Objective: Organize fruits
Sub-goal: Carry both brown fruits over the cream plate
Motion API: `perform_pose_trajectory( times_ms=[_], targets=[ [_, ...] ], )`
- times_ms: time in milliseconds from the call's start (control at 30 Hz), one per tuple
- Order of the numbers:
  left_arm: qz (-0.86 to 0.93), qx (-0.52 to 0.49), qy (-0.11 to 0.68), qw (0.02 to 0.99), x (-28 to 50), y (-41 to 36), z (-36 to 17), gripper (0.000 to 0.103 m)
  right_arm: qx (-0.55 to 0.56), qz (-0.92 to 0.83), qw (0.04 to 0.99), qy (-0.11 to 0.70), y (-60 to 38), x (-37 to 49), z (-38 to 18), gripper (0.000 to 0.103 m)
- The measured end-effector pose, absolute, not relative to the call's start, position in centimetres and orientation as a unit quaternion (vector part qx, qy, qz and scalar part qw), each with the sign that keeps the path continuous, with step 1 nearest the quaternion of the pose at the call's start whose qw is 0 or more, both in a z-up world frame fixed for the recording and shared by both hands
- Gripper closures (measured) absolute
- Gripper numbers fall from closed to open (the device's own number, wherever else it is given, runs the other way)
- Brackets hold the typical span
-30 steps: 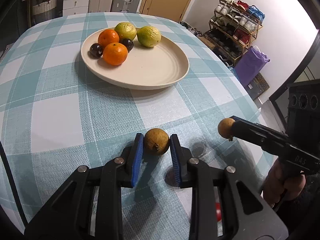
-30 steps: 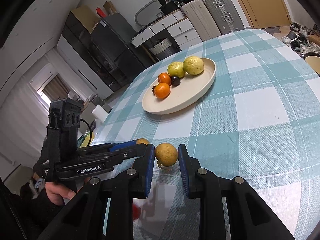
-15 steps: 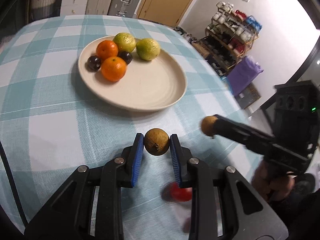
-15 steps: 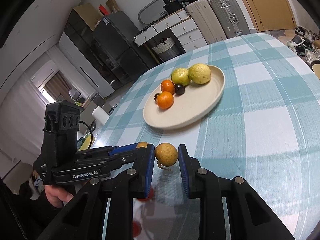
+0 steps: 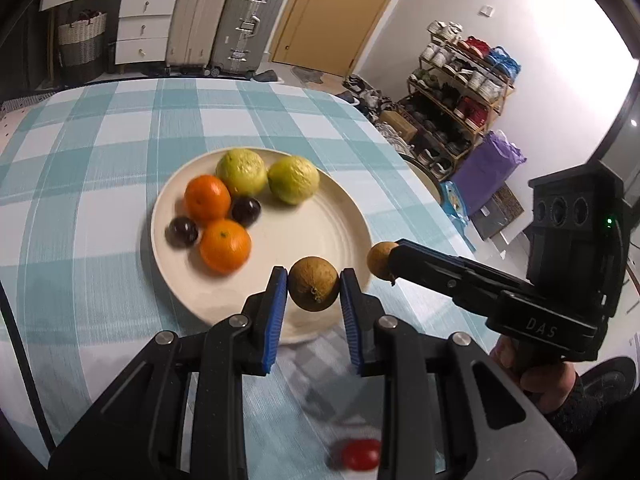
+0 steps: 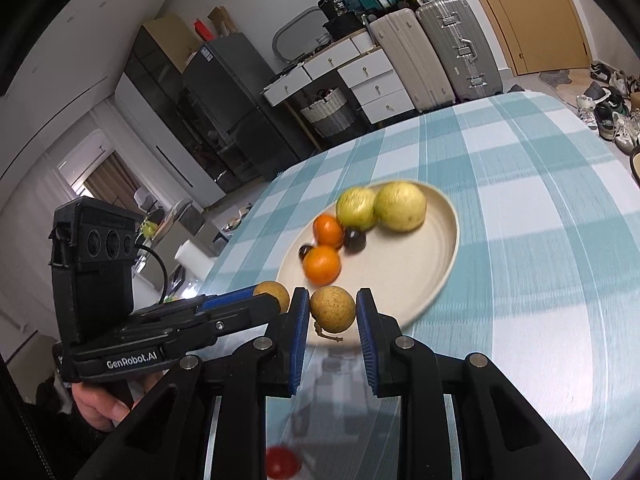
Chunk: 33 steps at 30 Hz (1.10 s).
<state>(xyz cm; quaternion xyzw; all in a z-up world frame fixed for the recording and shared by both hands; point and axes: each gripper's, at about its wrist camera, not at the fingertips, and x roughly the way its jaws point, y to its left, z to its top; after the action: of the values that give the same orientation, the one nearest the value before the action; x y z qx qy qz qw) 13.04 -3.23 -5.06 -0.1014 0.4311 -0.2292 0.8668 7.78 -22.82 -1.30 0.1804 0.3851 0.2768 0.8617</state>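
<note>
Fruits: you squeeze one brown fruit (image 5: 313,283) in your left gripper (image 5: 313,285) and another brown one (image 6: 333,308) in your right gripper (image 6: 332,312), over the plate's (image 5: 320,216) near edge. On it: two oranges (image 5: 225,245), two green fruits (image 5: 293,179), two dark plums (image 5: 182,231). One red fruit (image 5: 359,453) lies near you.

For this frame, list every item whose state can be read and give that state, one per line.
left gripper: shut on a brown fruit, held above the plate's near rim
right gripper: shut on a second brown fruit, lifted off the table
plate: on the checked tablecloth, part filled
oranges: two, on the plate
green fruits: two, on the plate
dark fruits: two, on the plate
red fruit: loose on the cloth, blurred
</note>
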Motion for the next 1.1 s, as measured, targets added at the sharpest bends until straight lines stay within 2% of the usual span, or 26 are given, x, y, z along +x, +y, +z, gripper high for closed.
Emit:
perform_pose_trajectory(
  times_ms=[433, 867, 933, 1000, 1100],
  targets=[
    [-0.216, -0.1, 0.443, 0.865, 19.0, -5.3, -6.4, 0.079, 0.211, 0.249, 0.855, 0.403, -23.2, 14.1, -2.8, 0.078],
    [-0.212, -0.102, 0.462, 0.855, 22.5, -6.4, -8.5, 0.079, 0.246, 0.234, 0.839, 0.425, -23.9, 16.9, -4.8, 0.078],
    [-0.219, -0.11, 0.46, 0.853, 22.7, -6.4, -8.5, 0.079, 0.246, 0.231, 0.839, 0.427, -23.8, 17.1, -4.9, 0.073],
    [-0.22, -0.113, 0.461, 0.852, 22.9, -6.4, -8.4, 0.079, 0.251, 0.231, 0.84, 0.422, -24.0, 16.8, -4.7, 0.058],
    [-0.215, -0.112, 0.461, 0.854, 22.6, -6.3, -8.1, 0.078, 0.247, 0.231, 0.852, 0.401, -24.5, 16.1, -3.9, 0.054]
  ],
)
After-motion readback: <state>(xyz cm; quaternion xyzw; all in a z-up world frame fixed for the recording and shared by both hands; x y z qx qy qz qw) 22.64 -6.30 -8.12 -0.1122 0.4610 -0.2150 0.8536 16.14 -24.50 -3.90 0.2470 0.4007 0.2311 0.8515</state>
